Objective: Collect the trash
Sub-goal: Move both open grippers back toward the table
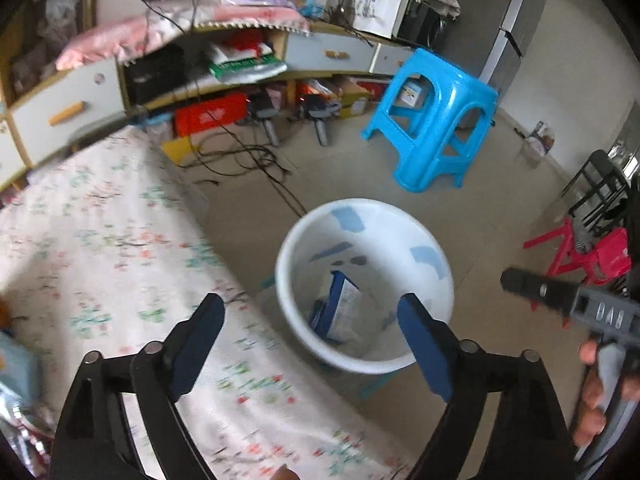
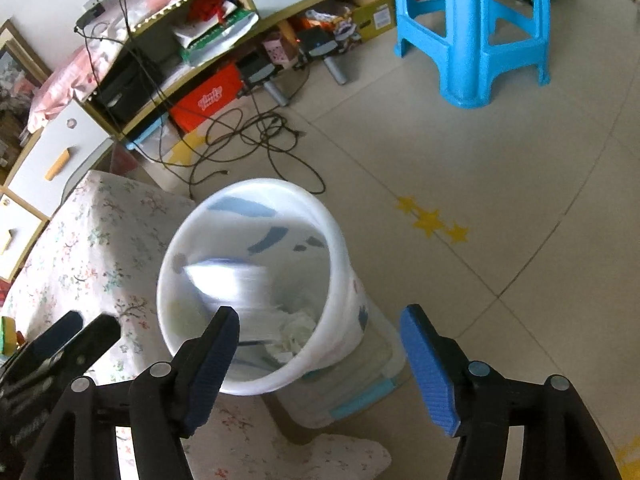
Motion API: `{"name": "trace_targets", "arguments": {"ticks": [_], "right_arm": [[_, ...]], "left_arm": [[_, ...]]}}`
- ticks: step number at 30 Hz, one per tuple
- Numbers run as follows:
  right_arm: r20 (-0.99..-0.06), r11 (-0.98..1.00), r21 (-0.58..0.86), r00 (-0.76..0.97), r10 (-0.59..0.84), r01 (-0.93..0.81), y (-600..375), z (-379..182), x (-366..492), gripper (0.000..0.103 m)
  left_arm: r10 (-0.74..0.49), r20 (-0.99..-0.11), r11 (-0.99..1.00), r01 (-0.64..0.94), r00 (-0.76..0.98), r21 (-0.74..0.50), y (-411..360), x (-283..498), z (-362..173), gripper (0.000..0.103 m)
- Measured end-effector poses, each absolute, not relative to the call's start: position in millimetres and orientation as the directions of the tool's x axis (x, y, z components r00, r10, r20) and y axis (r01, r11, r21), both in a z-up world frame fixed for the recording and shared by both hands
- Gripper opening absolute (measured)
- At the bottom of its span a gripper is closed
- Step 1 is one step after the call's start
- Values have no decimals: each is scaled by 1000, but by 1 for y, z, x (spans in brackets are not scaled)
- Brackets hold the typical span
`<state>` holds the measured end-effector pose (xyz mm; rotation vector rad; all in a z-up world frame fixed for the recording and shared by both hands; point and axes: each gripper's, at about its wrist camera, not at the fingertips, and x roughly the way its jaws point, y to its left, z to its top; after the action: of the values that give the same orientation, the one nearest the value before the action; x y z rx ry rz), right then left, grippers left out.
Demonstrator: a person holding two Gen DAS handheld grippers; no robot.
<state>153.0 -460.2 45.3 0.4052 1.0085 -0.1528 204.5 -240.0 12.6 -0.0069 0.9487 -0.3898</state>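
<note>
Trash sits down in my white bucket [image 2: 256, 280]: crumpled paper [image 2: 294, 334] and a blue-edged packet [image 1: 340, 308]. I keep the bucket on the floor, tight beside the bench [image 1: 100, 240], so drops are short. My right tongs [image 2: 320, 364] hang over its rim at 12 o'clock, wide apart, holding nothing. My left tongs [image 1: 312, 340] are spread and empty too.

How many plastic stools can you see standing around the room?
2. A blue stool stands on the tiled floor beyond the white bin, before the low cabinet. A red stool sits at the right edge, partly hidden. Others may be out of view.
</note>
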Motion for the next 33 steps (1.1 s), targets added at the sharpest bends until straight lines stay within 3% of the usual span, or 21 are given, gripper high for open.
{"name": "trace_targets", "arguments": {"ticks": [5,25,33], "right_arm": [[-821,926,268,565,75,265,-442,59,156,77],[-822,975,218,548,155,51,-310,57,174,81],[-845,985,170,509,164,-34,-257,42,176,81]], "left_arm": [[-240,-781,960,261,576,-103,-200,188,24,103],[40,-761,998,6,648,57,-20,121,47,103],[105,-796,992,-118,595,43,53,114,27,103]]}}
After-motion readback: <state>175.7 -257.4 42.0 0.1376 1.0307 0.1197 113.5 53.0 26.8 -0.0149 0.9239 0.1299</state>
